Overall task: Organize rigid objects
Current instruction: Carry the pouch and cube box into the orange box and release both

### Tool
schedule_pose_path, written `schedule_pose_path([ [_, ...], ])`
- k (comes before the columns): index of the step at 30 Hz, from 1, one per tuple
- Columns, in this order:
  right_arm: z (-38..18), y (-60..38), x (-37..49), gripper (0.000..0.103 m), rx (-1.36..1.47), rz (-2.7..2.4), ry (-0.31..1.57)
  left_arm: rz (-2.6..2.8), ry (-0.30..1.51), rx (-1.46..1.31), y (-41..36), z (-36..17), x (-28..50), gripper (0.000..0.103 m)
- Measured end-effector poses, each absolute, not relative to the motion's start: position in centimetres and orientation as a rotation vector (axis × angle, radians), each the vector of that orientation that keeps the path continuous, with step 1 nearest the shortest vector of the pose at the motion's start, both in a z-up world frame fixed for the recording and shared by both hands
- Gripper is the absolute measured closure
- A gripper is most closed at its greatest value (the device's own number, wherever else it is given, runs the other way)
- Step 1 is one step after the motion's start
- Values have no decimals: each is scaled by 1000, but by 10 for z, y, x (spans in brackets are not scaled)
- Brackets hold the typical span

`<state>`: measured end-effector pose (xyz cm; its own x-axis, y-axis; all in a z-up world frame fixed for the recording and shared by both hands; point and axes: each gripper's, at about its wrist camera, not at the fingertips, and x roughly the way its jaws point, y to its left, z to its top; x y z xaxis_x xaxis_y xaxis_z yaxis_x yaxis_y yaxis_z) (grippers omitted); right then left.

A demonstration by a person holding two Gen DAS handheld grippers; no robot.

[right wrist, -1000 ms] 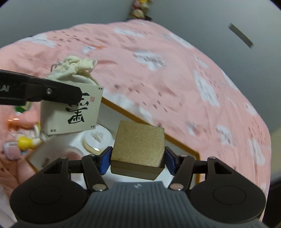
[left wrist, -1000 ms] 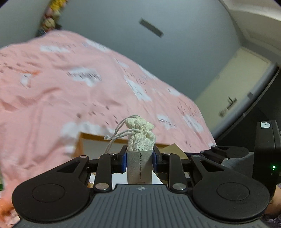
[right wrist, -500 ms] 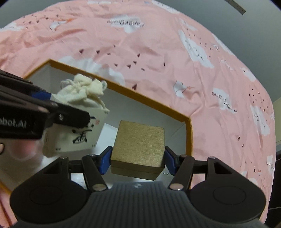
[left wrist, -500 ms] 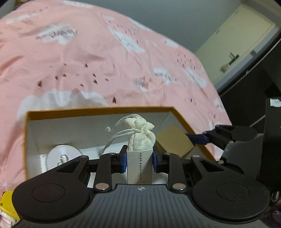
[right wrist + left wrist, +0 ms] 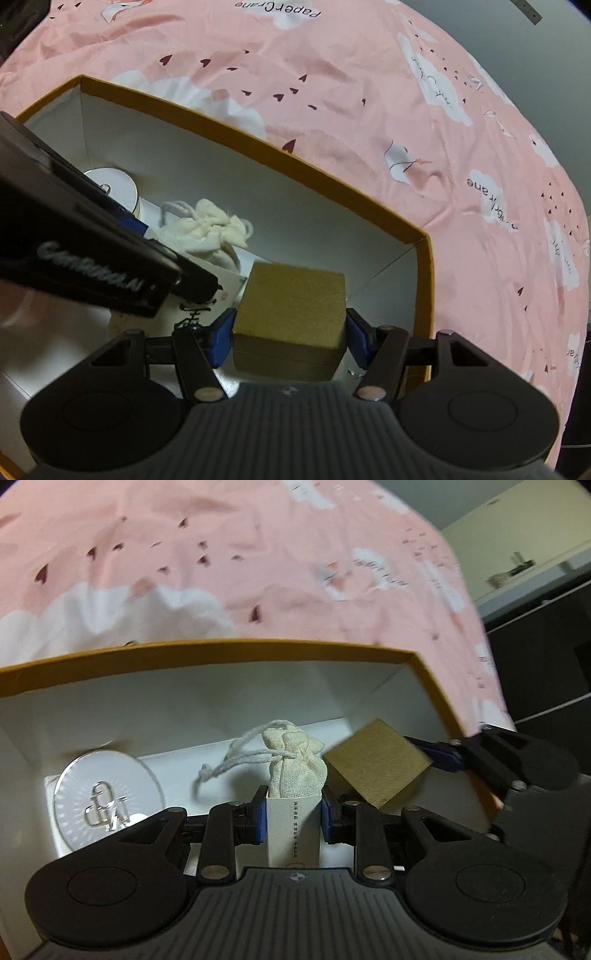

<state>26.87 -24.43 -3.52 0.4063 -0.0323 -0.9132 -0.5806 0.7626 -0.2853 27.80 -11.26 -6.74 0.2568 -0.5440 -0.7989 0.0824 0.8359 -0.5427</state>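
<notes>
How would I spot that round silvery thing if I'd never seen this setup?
Find the open box with the orange rim on the pink bedspread. At its left end lies the round white tin. It is flat, with a shiny silver emblem, unlike the cloth pouch and gold cube beside it.

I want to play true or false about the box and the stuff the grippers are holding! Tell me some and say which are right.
1. The right gripper holds a gold cube. True.
2. The left gripper is empty. False: it grips a white packet with a cloth pouch on top.
3. A round silver tin lies in the box. True.
4. The box sits on a blue sheet. False: the sheet is pink.
</notes>
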Motion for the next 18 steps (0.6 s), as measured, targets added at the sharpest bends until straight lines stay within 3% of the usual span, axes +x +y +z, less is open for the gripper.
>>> schedule_pose_path([
  [4,-37,-242,269,45,-646,386,1117,-401,1255,-419,-109,-67,280,67],
  [7,-37,-240,268,45,-645,389,1116,-339,1246,-377,-107,-63,277,55],
  [10,-37,-240,268,45,-646,386,1115,-325,1229,-329,-106,-58,273,54],
  [18,-38,-238,275,45,-564,387,1167,-305,1089,-249,-105,-28,256,34],
])
